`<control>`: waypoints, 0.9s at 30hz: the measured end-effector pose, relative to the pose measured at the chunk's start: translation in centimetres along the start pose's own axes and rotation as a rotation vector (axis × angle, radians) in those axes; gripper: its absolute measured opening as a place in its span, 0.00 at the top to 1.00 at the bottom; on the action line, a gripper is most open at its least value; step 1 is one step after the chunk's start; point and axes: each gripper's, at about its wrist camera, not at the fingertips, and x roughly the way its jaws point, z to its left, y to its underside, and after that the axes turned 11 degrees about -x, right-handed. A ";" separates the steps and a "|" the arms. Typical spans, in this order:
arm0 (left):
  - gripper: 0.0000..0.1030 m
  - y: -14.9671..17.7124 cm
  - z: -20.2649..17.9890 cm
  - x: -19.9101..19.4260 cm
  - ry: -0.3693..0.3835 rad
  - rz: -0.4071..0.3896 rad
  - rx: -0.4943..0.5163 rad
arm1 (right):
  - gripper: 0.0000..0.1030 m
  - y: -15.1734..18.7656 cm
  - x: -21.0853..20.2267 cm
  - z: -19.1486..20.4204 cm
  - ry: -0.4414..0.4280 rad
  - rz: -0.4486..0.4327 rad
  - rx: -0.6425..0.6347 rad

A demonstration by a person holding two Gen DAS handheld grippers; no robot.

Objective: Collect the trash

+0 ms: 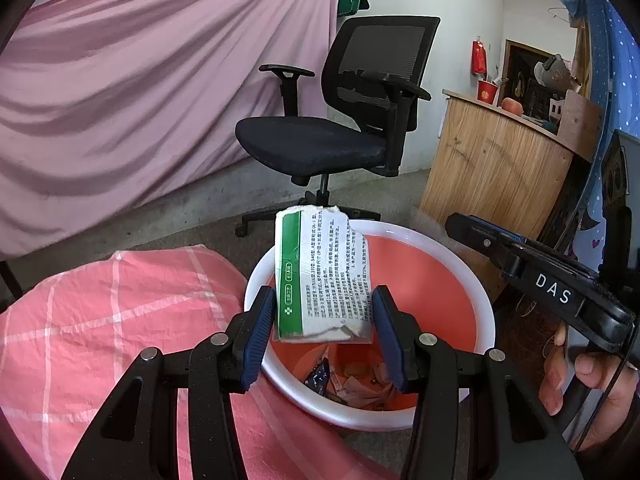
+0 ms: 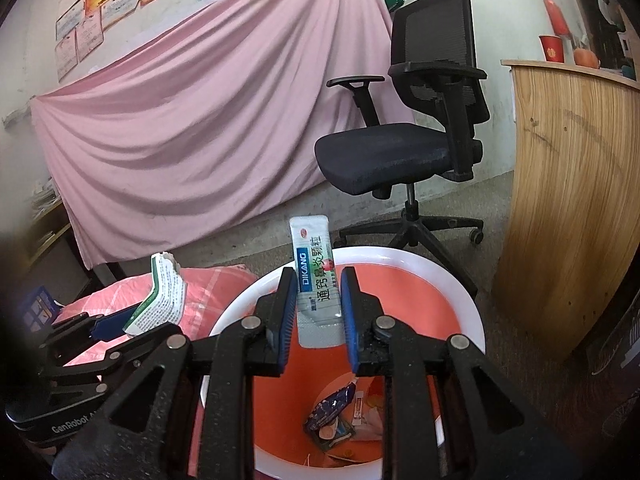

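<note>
My left gripper (image 1: 323, 326) is shut on a torn green-and-white printed wrapper (image 1: 322, 276) and holds it above the orange bin with a white rim (image 1: 486, 312). My right gripper (image 2: 318, 312) is shut on a white and blue sachet (image 2: 316, 284), upright over the same bin (image 2: 472, 312). Several wrappers (image 2: 336, 416) lie at the bin's bottom. The left gripper and its wrapper (image 2: 162, 300) show at the left of the right wrist view; the right gripper's body (image 1: 548, 284) shows at the right of the left wrist view.
A pink checked cloth (image 1: 100, 320) lies left of the bin. A black office chair (image 1: 340, 128) stands behind it. A wooden counter (image 2: 576, 200) is at the right. A pink sheet (image 2: 200, 120) hangs at the back.
</note>
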 end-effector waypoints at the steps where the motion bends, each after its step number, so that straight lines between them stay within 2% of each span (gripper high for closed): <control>1: 0.58 0.0 0.0 0.0 -0.002 0.001 -0.001 | 0.58 0.0 0.0 0.0 0.001 0.002 0.000; 5: 0.57 0.2 0.4 0.1 0.004 0.011 -0.013 | 0.58 0.0 0.3 -0.1 0.001 0.012 0.004; 8: 0.53 0.3 0.6 0.0 0.000 0.014 -0.013 | 0.58 0.1 0.4 -0.3 0.000 0.018 0.006; 22: 0.53 0.1 2.2 -1.4 -0.046 -0.006 -0.043 | 0.55 0.0 0.5 -0.5 0.005 0.019 0.006; 23: 0.52 0.1 2.4 -1.6 -0.051 -0.010 -0.049 | 0.54 0.0 0.5 -0.5 0.005 0.018 0.006; 25: 0.45 0.0 2.8 -2.0 -0.063 -0.020 -0.060 | 0.52 -0.1 0.4 -0.4 0.006 0.017 0.006; 27: 0.43 -0.1 3.1 -2.5 -0.077 -0.035 -0.076 | 0.44 0.0 0.3 -0.3 0.010 0.016 0.009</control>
